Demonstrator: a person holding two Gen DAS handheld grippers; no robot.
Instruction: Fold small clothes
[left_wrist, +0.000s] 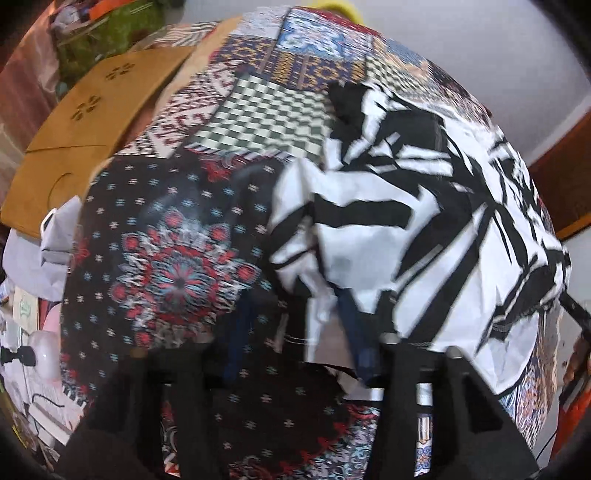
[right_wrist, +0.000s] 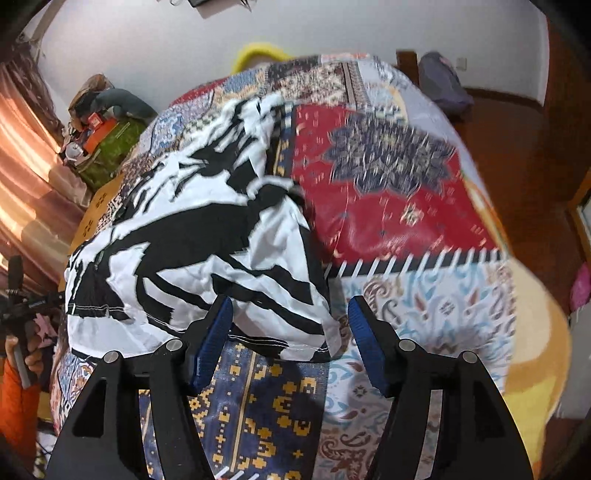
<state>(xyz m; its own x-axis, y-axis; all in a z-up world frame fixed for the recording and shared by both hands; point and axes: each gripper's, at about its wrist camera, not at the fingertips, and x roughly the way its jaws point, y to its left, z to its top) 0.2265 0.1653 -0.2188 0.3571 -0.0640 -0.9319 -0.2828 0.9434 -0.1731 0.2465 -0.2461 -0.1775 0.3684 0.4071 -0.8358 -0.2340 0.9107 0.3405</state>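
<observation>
My black-and-white patterned cotton garment (right_wrist: 207, 236) lies crumpled on the patchwork-printed cloth covering the table (right_wrist: 388, 184), bunched toward the side of that cloth where the tan wooden board with flower cut-outs (left_wrist: 92, 122) sits. My right tongs (right_wrist: 290, 328) stand apart, the blue ribbed pads (right_wrist: 216, 332) open with the garment's stitched hem (right_wrist: 258, 341) lying just between them, not pinched. My left tongs (left_wrist: 295, 354) are blurred and half hidden under a fold of the garment; the blue pads show a gap, so I read them as apart with cloth between, gripping nothing that I can see.

To do this step well, I judge I should take the hem at two well-separated points, one in each pair of tongs, and bite only a single layer at the stitched edge. Then I would lift and draw the hands apart so the wrinkles fall out before laying it flat on the patchwork cloth, clear of the board
</observation>
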